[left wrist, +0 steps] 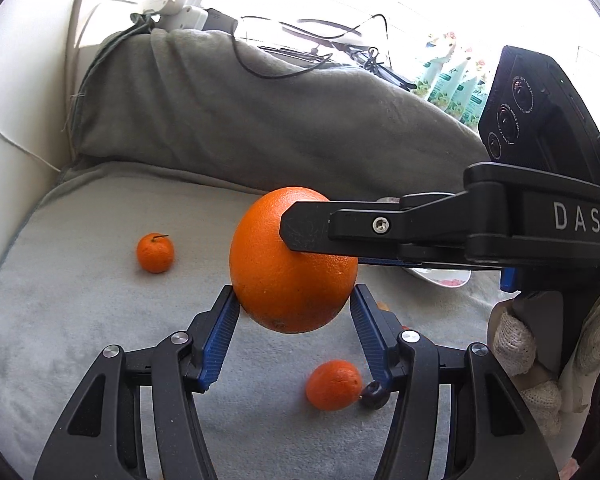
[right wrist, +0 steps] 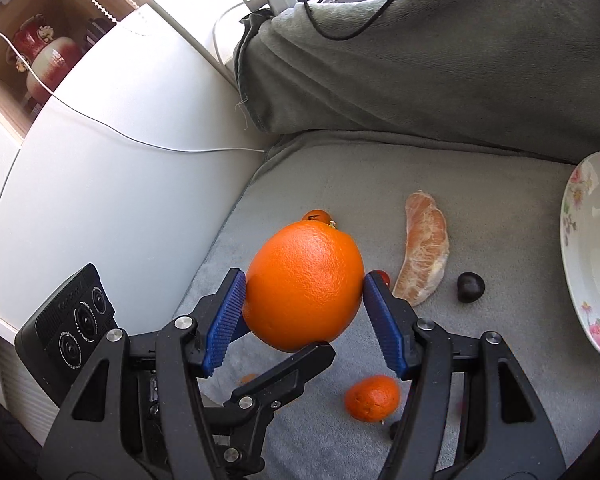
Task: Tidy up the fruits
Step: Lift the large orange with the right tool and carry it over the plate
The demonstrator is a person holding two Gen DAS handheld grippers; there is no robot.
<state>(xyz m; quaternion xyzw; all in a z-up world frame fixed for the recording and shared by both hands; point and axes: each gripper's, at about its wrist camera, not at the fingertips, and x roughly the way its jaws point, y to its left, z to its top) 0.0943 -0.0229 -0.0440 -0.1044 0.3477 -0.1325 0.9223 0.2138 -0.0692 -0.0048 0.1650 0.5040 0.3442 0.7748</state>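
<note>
A grey blanket covers the seat and runs up over a bulky cushion at the back, where black cables and white plugs lie along the top. In the right wrist view a white cabinet stands beside the seat, with a thin white cord draped across it and an open cardboard box behind holding red and white jars.

A flowered white bowl rests on the blanket at the right edge, apparently empty as far as it shows.

Both grippers hold one large orange above the blanket. The left gripper has its blue pads against the orange's lower flanks, jaws pinching it. The right gripper reaches in from the right in the left view, one black finger lying across the fruit; in its own view the right gripper's pads press the orange on both sides, jaws closed on it. A hand in a white knit glove shows beneath it.

A peeled citrus segment lies right of the orange. Two mandarins lie on the blanket: one with a stem to the left, another below the orange. A dark round fruit sits between segment and bowl.
</note>
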